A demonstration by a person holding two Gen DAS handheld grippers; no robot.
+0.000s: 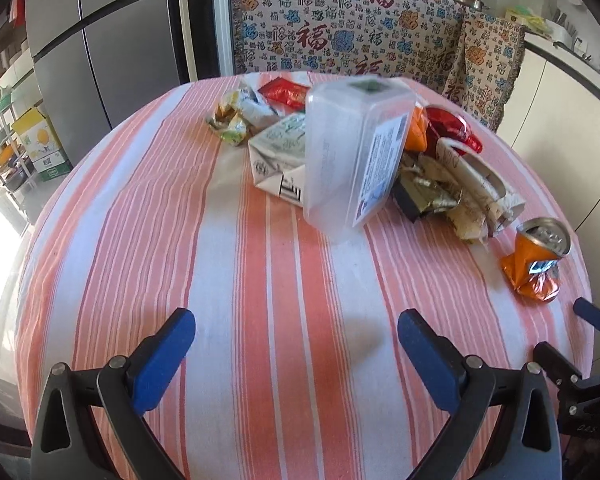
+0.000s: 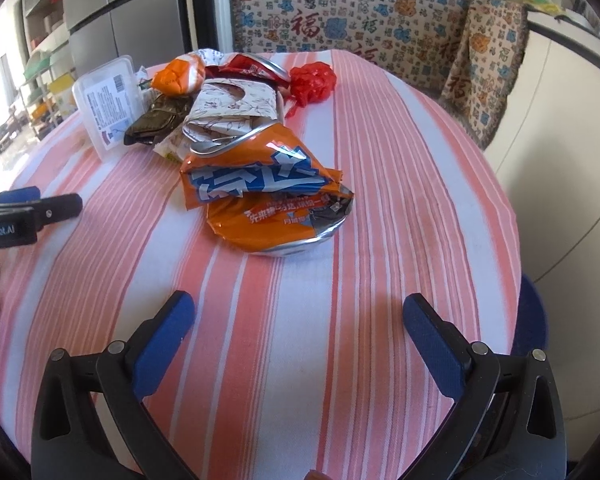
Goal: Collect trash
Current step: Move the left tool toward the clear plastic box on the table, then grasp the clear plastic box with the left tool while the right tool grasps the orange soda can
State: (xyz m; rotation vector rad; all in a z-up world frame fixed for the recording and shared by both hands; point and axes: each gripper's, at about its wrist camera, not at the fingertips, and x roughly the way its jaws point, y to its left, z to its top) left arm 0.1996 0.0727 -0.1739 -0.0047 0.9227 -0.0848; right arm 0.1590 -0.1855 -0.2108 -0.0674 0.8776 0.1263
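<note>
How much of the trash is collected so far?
Nothing looks collected yet. Both tools, left and right, are open and hold nothing. The crushed orange can, the clear plastic box and the wrappers still lie on the striped tablecloth.

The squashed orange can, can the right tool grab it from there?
Probably yes. The right tool is open, and only bare striped tablecloth lies between it and the squashed orange can, which sits at the near edge of the trash pile.

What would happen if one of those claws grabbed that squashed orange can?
The crushed orange can is probably light and empty. Its crumpled sides would likely give further when squeezed. Flattened like this, it seems unlikely to roll on the striped tablecloth.
</note>
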